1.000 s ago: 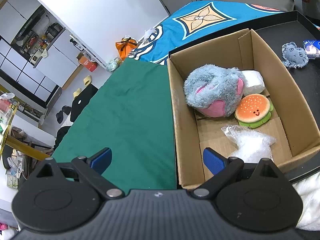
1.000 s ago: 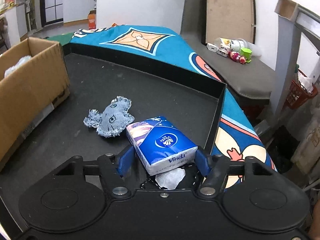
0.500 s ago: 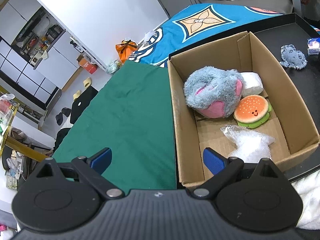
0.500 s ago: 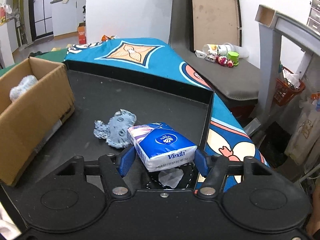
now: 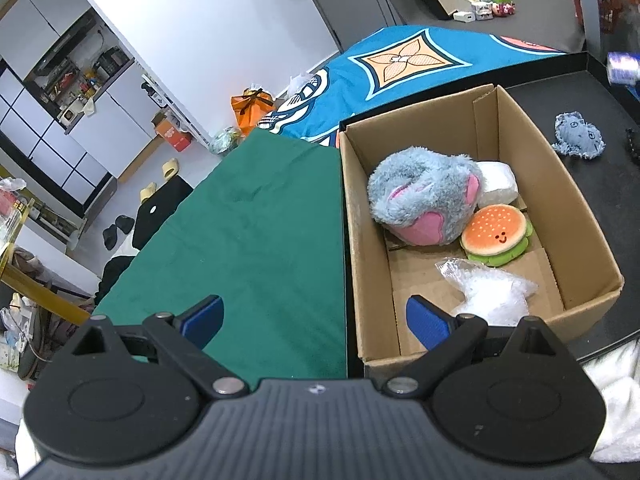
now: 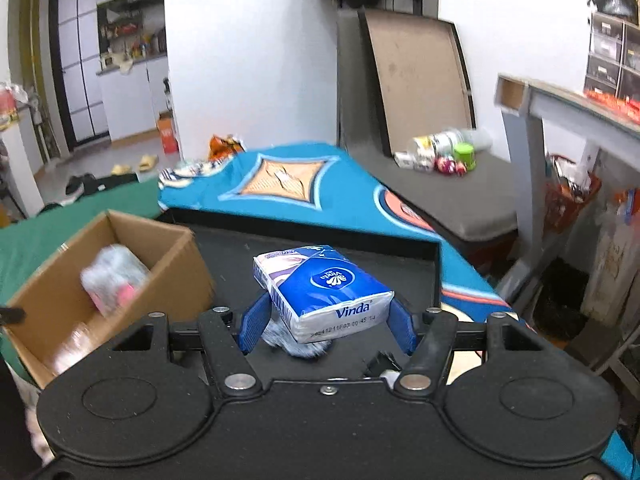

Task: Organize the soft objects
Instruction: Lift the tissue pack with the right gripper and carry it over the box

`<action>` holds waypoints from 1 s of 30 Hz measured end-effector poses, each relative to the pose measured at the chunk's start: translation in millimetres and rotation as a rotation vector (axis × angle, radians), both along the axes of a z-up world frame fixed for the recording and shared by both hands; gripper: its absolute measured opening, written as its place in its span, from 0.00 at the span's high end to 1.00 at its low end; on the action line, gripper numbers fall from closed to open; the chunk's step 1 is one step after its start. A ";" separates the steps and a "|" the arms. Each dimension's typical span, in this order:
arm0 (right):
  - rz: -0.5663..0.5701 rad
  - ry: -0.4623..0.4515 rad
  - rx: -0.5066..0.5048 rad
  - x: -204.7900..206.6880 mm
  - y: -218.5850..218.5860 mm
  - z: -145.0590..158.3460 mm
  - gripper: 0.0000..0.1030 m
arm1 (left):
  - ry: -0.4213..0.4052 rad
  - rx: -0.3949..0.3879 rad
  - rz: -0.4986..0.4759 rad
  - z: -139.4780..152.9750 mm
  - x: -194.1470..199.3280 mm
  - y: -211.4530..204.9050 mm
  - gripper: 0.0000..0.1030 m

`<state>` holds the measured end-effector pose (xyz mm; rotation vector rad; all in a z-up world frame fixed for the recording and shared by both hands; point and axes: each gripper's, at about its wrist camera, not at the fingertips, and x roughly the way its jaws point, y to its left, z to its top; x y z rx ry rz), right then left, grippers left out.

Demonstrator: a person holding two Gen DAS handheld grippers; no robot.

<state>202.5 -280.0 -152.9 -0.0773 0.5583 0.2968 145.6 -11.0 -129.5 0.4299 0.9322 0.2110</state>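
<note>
My right gripper (image 6: 326,324) is shut on a blue Vinda tissue pack (image 6: 324,298) and holds it raised above the black tray (image 6: 400,256). The denim soft toy (image 6: 298,344) lies just under the pack; it also shows in the left wrist view (image 5: 578,141). The cardboard box (image 5: 584,240) holds a grey-pink plush (image 5: 424,204), a burger plush (image 5: 496,234), a white pack (image 5: 496,182) and a clear bag (image 5: 488,292). My left gripper (image 5: 314,318) is open and empty at the box's near left corner. The box also shows in the right wrist view (image 6: 180,256).
A green cloth (image 5: 248,240) covers the table left of the box. A blue patterned cloth (image 5: 404,64) lies behind the tray. A white furry thing (image 5: 616,392) sits at the lower right. Small bottles and toys (image 6: 440,156) stand on the grey bench.
My right gripper has lifted the tissue pack off the tray and swung left toward the box. The left gripper has stayed almost still.
</note>
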 end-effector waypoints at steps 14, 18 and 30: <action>0.075 -0.013 0.025 -24.6 60.0 16.3 0.41 | -0.036 -0.079 -0.019 4.7 -6.3 8.9 0.06; 0.118 -0.006 0.017 -28.4 80.2 14.8 0.40 | -0.030 -0.101 -0.016 3.4 -6.1 13.1 0.07; 0.193 0.034 -0.001 -37.0 128.3 5.8 0.40 | 0.025 -0.267 -0.023 -2.5 -0.6 32.0 0.39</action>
